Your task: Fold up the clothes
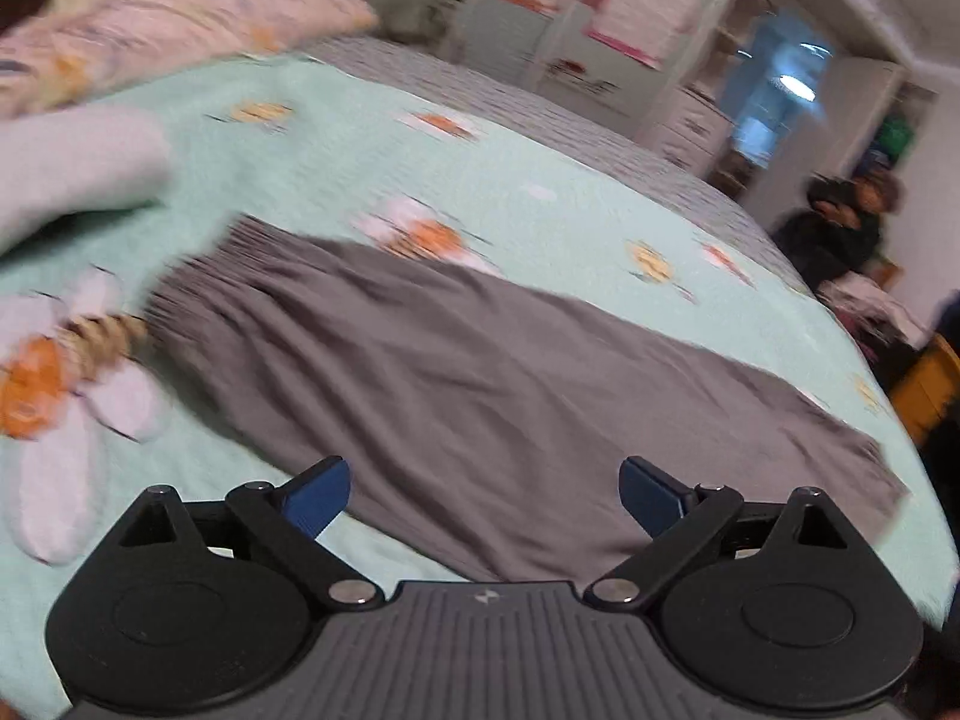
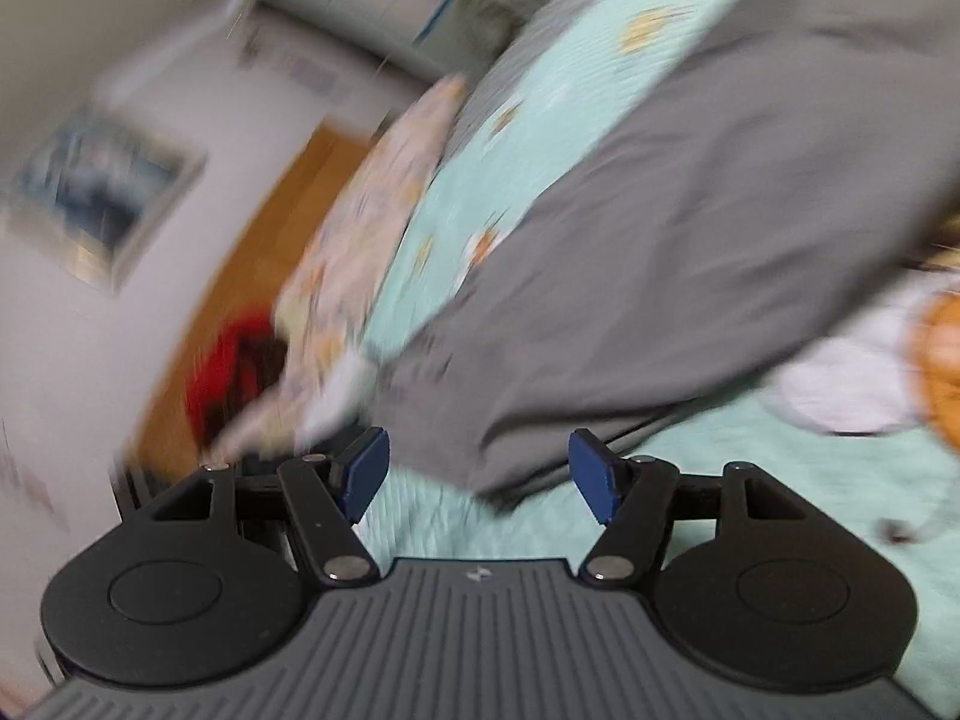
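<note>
A grey garment (image 1: pixel 480 372) lies spread flat on the mint bedspread (image 1: pixel 540 168), its gathered waistband toward the pillow (image 1: pixel 150 12). The left gripper (image 1: pixel 483 495) is spread wide — its blue pads hang over the cloth's near edge, nothing between them. The right gripper (image 2: pixel 480 474) is open too, a corner of the garment (image 2: pixel 660 240) just ahead of its pads (image 2: pixel 594 474), ungripped. Both views are blurred.

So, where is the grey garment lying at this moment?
The grey garment lies spread flat on the mint flowered bedspread, just ahead of the open left gripper; in the right wrist view its near edge sits before the open right gripper.
</note>
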`<action>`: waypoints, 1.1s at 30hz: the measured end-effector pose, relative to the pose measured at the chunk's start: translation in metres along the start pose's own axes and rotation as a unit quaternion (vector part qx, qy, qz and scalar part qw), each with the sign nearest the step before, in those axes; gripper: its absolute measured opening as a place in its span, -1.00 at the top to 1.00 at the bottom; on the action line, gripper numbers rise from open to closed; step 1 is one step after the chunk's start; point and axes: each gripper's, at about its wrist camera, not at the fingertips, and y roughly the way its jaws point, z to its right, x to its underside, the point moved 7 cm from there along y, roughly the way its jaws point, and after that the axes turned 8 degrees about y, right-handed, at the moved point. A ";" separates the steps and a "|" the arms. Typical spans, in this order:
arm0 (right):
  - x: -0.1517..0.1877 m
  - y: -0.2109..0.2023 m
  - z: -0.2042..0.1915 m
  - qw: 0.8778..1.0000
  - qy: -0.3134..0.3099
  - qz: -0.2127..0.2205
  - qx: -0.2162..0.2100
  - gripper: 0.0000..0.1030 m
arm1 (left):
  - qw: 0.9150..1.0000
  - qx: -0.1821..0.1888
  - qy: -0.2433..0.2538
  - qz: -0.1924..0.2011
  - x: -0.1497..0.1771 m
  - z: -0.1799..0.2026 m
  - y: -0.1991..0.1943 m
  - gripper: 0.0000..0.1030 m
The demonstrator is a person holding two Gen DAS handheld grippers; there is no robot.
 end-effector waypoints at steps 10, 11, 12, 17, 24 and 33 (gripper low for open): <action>0.023 0.087 -0.011 0.996 -0.065 -0.055 0.016 -0.34 | 0.995 -0.036 -0.087 0.024 0.030 -0.051 -0.021 -0.88; 0.029 0.084 -0.015 0.995 -0.070 -0.070 0.001 -0.35 | 0.995 -0.037 -0.092 0.025 0.034 -0.054 -0.021 -0.88; 0.035 0.080 -0.022 0.993 -0.078 -0.085 -0.017 -0.33 | 0.994 -0.038 -0.096 0.026 0.038 -0.056 -0.021 -0.88; 0.008 0.055 -0.028 0.998 -0.065 0.003 -0.025 -0.36 | 0.992 -0.039 -0.115 0.031 0.055 -0.066 -0.021 -0.88; 0.016 0.071 -0.031 0.997 -0.075 -0.024 0.000 -0.36 | 0.990 -0.035 -0.128 0.041 0.057 -0.072 -0.022 -0.88; 0.018 0.139 -0.036 0.998 -0.017 -0.065 -0.014 -0.47 | 0.987 -0.025 -0.152 0.049 0.059 -0.082 -0.022 -0.88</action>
